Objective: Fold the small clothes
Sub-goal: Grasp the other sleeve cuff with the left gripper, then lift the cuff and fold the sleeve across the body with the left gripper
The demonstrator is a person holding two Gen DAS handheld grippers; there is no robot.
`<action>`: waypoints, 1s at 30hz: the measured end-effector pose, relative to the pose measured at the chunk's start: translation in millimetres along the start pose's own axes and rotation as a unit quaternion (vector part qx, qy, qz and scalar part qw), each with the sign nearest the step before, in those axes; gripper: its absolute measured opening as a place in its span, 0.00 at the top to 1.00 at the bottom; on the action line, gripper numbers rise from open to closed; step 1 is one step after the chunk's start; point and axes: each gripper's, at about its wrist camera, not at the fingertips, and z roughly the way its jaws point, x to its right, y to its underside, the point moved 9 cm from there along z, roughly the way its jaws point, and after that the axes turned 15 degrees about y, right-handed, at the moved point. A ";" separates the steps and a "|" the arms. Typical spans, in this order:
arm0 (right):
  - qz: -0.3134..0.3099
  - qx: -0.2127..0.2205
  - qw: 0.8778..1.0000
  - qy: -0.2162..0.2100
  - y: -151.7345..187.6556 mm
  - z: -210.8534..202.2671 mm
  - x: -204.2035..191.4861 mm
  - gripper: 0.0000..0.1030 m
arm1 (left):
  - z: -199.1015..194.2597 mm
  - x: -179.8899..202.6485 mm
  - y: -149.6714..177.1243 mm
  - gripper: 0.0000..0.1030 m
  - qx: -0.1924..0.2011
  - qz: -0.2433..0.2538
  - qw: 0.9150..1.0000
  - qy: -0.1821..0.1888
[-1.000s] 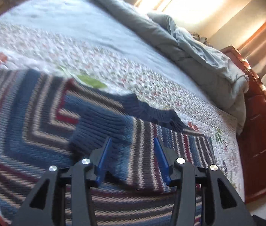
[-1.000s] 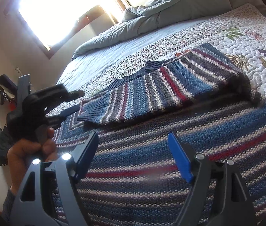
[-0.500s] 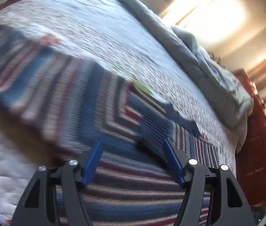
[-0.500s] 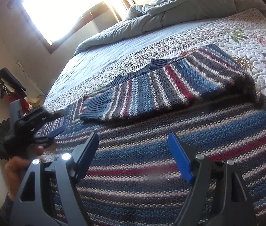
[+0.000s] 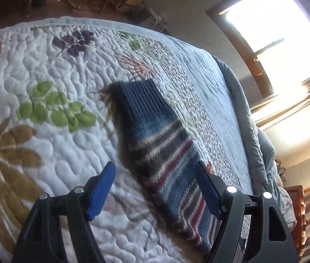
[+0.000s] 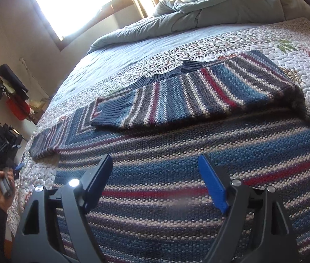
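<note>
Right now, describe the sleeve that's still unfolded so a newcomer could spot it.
On the bed's floral quilt lies a striped knit sweater. One sleeve is already folded across its body. The unfolded sleeve sticks out flat onto the quilt at the far left, ending in a navy ribbed cuff.

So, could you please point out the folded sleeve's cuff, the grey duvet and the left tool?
cuff [image 6: 109,115], right wrist view, on its ribbed navy end.
duvet [image 6: 209,11], right wrist view, on its bunched folds.
left tool [image 5: 155,184], left wrist view, midway between its open fingertips.
</note>
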 end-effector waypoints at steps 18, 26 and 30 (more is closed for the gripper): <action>-0.017 -0.025 0.999 0.024 14.0 27.3 -0.4 0.19 | 71.5 -29.5 -35.4 0.67 -0.014 0.011 0.999 -0.033; -0.023 -0.024 0.999 0.018 14.9 24.5 -5.1 0.19 | 47.9 -1.5 -38.7 0.89 0.009 0.027 0.999 -0.034; -0.035 -0.028 0.999 0.008 17.1 21.5 -12.3 0.19 | 36.3 42.2 -41.8 0.90 0.014 0.047 0.999 -0.015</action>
